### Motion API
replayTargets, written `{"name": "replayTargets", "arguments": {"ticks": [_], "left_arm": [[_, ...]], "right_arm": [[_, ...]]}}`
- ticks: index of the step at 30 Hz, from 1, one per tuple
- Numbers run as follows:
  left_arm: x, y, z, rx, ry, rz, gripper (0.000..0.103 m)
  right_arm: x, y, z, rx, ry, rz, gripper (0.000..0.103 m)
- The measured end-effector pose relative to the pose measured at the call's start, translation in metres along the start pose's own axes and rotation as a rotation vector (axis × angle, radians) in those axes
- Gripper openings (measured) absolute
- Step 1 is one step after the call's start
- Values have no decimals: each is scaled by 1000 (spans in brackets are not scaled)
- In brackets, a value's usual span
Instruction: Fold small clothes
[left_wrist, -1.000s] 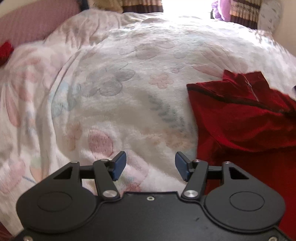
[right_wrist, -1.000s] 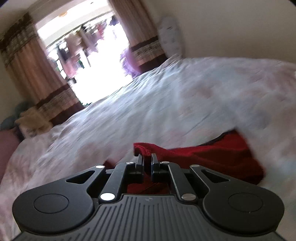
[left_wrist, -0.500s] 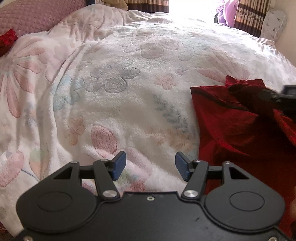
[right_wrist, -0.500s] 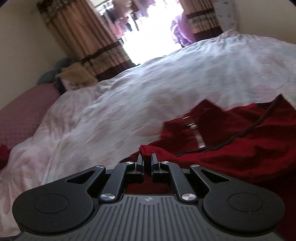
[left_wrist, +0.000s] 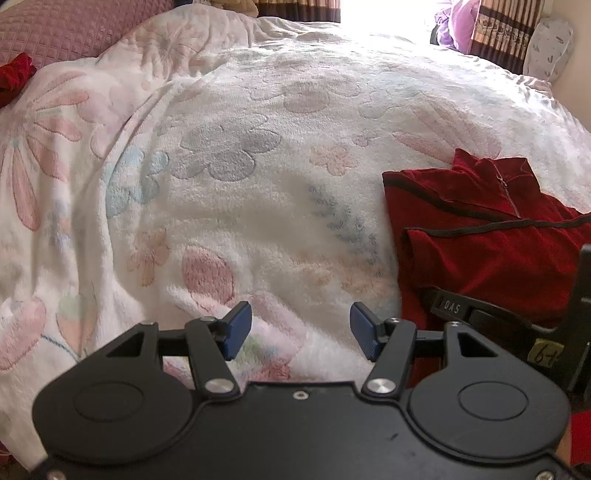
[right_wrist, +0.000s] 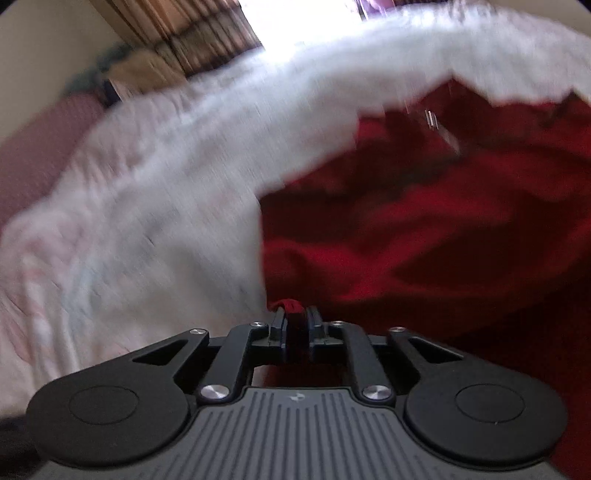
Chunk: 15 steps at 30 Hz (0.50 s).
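Red velvet garment (left_wrist: 480, 236) with dark trim lies on the white floral fleece blanket (left_wrist: 240, 206). Right gripper (right_wrist: 295, 325), jaws just easing apart, pinches its edge; left gripper (left_wrist: 300, 330) hangs spread over the blanket.

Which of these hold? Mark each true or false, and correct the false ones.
1. The left gripper holds the red garment. False: its fingers stand open over the floral blanket, with nothing between them.
2. Red fabric sits between the right gripper's fingers. True.
3. The garment has a zipper. True.
4. The garment lies on a wooden table. False: on the blanket.
5. A purple item sits near the curtains. True.
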<state>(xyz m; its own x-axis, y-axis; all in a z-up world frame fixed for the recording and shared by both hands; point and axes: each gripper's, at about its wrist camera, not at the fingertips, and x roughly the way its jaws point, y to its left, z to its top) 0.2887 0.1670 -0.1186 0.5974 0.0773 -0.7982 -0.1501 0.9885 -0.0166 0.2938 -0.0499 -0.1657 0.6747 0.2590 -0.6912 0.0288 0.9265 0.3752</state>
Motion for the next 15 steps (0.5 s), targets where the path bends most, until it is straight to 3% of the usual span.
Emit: {"name": "replayTargets", "arguments": {"ticks": [5,7,9,15], "left_arm": [[2,0,0,2,5,4,61],[4,1,0,1,7,6,61],[5,1,0,2,10,11,61],[7,-1,-1,7,16,17,61]], "right_arm": [[9,-15,-8,51,20,31,19],[5,-16,-4,76,34,74,42],[1,-14,-2,75,47,107,56],[-38,5,-3,-15,-14,133,57]]}}
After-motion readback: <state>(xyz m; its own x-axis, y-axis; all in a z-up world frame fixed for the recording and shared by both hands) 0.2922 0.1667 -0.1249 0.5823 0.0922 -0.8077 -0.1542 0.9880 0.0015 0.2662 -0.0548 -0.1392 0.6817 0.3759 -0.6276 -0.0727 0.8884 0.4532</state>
